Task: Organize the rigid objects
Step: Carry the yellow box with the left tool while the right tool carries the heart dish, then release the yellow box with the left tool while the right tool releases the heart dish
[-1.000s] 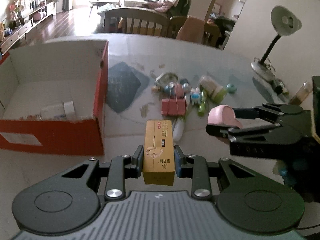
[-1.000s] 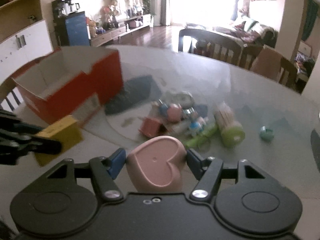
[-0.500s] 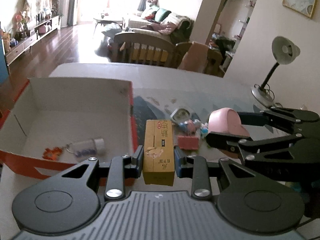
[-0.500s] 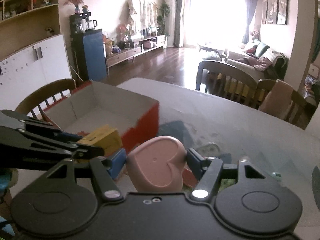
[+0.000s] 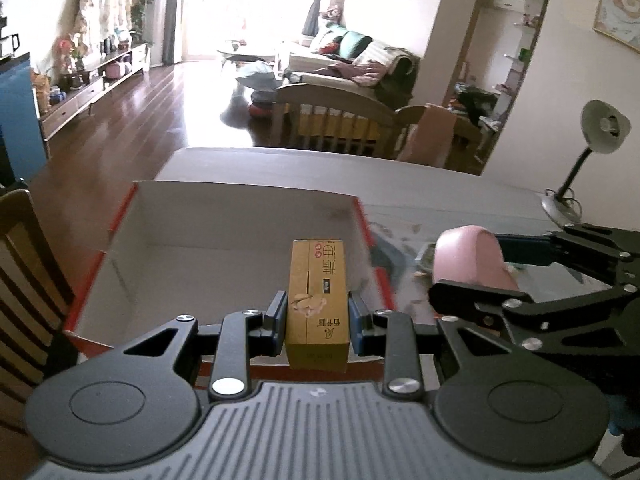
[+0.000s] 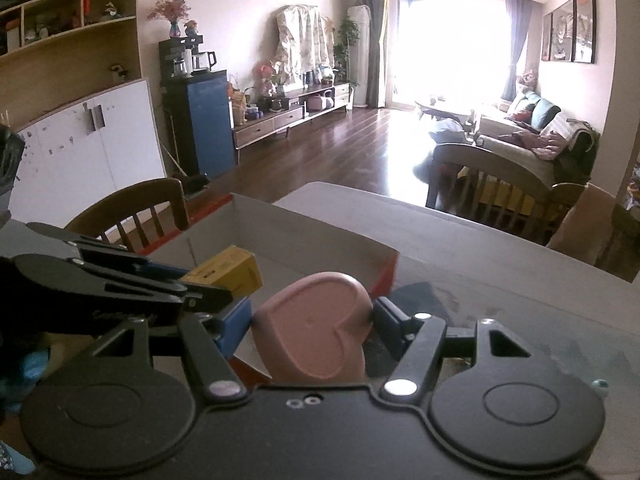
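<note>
Evidently light and stiff, the yellow carton (image 5: 318,300) sits clamped by its long sides in the narrowly set left gripper (image 5: 317,320) above the red box (image 5: 370,240), while the wider-set right gripper (image 6: 312,332) pinches the smooth, likely slippery pink heart case (image 6: 316,332) just beside that box.

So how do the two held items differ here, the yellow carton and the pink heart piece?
The yellow carton is a narrow, printed rectangular box; the pink heart piece is rounded, heart-shaped and plain. The carton sits in the left claw with jaws set close; the heart fills the right claw with jaws wider apart. The carton hangs over the red cardboard box; the heart is beside its right wall. Both are clamped and off the table.
</note>
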Action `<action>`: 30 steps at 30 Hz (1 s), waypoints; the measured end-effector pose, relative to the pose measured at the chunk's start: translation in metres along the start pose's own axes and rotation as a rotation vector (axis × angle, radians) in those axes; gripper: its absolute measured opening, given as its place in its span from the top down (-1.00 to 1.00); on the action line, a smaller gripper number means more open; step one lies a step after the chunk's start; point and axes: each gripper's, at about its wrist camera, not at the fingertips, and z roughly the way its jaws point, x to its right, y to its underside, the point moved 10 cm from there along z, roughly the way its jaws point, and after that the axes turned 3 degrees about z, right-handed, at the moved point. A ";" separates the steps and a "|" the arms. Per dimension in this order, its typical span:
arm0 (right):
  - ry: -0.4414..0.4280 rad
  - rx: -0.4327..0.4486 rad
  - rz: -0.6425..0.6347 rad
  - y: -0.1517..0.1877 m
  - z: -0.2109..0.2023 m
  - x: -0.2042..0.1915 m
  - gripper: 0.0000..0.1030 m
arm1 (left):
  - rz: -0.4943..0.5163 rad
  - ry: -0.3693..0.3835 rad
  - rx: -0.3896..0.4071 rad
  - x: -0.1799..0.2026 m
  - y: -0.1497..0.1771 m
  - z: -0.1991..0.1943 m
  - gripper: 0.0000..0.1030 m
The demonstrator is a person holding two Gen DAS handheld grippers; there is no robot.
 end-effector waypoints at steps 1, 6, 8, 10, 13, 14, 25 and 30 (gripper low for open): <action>-0.001 0.000 0.001 0.000 0.001 -0.004 -0.28 | -0.008 -0.003 -0.007 -0.007 0.000 0.001 0.42; -0.008 -0.024 0.004 -0.004 0.019 -0.018 0.52 | -0.028 -0.029 -0.029 -0.040 -0.002 0.010 0.42; -0.012 -0.052 0.023 -0.002 0.029 -0.018 0.44 | -0.027 -0.037 -0.035 -0.053 -0.003 0.014 0.42; -0.005 -0.077 0.007 0.002 0.044 -0.020 0.48 | -0.034 -0.046 -0.053 -0.065 -0.003 0.025 0.42; 0.018 -0.119 0.011 0.010 0.068 -0.020 0.50 | -0.025 -0.075 -0.085 -0.084 0.000 0.041 0.42; 0.018 -0.132 0.027 0.013 0.074 -0.019 0.50 | -0.020 -0.081 -0.097 -0.089 0.002 0.047 0.42; 0.026 -0.190 0.090 0.030 0.089 -0.008 0.42 | 0.065 -0.110 -0.253 -0.107 0.017 0.109 0.42; 0.017 -0.204 0.102 0.035 0.092 -0.011 0.39 | 0.099 -0.119 -0.329 -0.106 0.030 0.125 0.42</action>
